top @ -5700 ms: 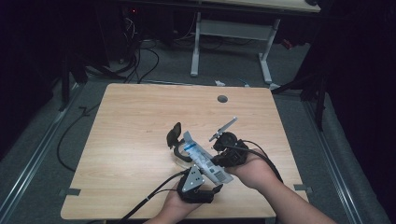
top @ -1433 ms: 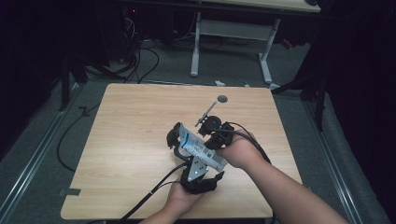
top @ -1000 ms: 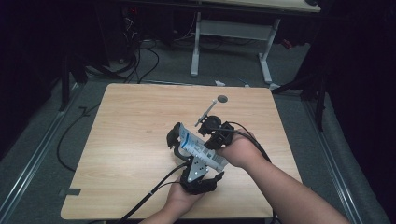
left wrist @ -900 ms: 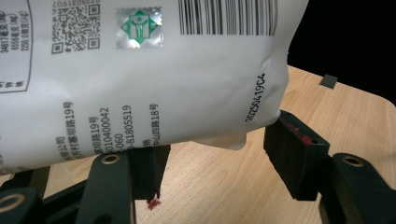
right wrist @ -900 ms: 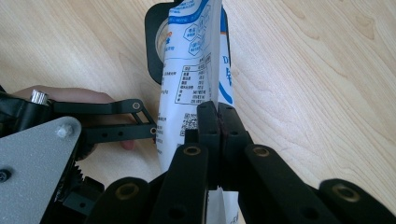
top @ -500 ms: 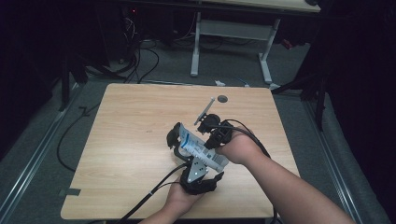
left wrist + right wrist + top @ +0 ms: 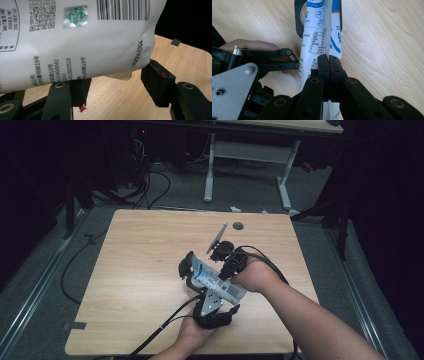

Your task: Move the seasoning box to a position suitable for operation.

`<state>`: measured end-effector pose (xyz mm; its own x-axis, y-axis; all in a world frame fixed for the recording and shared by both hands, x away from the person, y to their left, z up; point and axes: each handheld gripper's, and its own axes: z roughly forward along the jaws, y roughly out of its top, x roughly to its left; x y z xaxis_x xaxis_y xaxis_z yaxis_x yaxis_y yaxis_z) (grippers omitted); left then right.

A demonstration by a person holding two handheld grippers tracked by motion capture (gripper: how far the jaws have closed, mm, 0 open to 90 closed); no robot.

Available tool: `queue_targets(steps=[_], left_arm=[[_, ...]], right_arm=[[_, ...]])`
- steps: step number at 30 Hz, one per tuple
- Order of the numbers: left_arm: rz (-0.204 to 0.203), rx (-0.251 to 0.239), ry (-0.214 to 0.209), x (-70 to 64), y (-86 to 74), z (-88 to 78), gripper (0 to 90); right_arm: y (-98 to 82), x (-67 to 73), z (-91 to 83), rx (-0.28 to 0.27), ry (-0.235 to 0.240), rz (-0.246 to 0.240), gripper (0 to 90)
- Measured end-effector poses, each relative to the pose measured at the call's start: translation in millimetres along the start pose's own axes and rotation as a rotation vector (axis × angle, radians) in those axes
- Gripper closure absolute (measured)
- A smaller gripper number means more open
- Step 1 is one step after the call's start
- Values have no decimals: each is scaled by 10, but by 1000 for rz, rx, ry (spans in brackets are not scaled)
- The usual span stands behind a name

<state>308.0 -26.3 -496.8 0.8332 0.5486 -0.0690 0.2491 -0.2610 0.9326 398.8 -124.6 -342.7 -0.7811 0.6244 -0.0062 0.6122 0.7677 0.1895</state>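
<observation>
Near the front middle of the tabletop (image 7: 140, 270) we find a white printed pouch (image 7: 216, 281) held above the wood between both tools. We note that the left gripper (image 7: 117, 90) has its jaws spread fairly wide around the body of the pouch: in the left gripper view the right pad meets the creased side by the printed date code, while the left pad sits largely hidden under the bulging lower face, so we cannot confirm firm contact there. We judge this to be a bracing hold, meant to keep the pouch steady rather than to squeeze it. The right gripper (image 7: 329, 67) has its jaws fully closed, pinching the flat seam of the pouch (image 7: 317, 32) edge-on. A thin pinch at a sealed edge suggests, in our judgement, preparation for tearing or pulling the pouch open while the other tool anchors it. From the high view, the right hand (image 7: 255, 276) comes in from the right side and the left hand (image 7: 197, 332) from the near edge, so the two tools meet at an angle, which suits opposing pulls. The pouch hangs clear of the tabletop.
</observation>
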Motion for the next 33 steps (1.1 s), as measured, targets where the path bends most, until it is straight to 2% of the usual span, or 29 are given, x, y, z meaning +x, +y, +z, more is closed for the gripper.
queue_targets(steps=[10, 26, 33], left_arm=[[-9, 0, 2, 7, -1, 10, 426], [-33, -19, 10, 17, 17, 20, 420], [-24, -19, 7, 2, 30, 36, 424]], right_arm=[[18, -43, 14, 9, 17, 1, 900], [61, -42, 0, -1, 7, 0, 900], [67, -34, 2, 2, 0, -1, 900]])
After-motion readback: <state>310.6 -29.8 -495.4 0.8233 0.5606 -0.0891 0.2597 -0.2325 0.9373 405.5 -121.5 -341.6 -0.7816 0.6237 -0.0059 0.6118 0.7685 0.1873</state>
